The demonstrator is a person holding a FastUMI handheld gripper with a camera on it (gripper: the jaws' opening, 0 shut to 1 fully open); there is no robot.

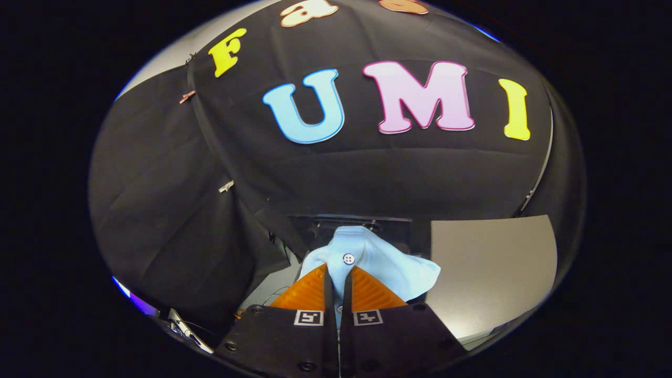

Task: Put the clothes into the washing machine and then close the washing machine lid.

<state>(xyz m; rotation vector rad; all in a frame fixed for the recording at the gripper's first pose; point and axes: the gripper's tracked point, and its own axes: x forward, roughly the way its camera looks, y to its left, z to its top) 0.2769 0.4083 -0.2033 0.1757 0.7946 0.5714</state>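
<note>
Pinching a light blue buttoned cotton shirt [367, 257] with the handheld 2-finger gripper [339, 273], both fingers pressed nearly together on a fold of the fabric, only a thin strip of blue visible between them. Bunched up and lifted, that shirt, spilling just ahead of the fingertips, with 1 small white 4-hole button [348, 258] sitting right at 12 o'clock from the tips. More cloth flaring out toward 2 o'clock in a pointed corner. Directly beyond the shirt, at 12 o'clock, a dark boxy machine part [362, 224], too shadowed to tell what exactly. Off at 3 o'clock from the shirt, a flat pale grey panel [491, 273], smooth and plain. Behind all of it, the draped black cloth booth wall [173, 210], wrinkled, held with small clips [226, 186] around 10 o'clock. 2 square black-and-white marker tags [308, 317] on the gripper body just behind the fingers.
</note>
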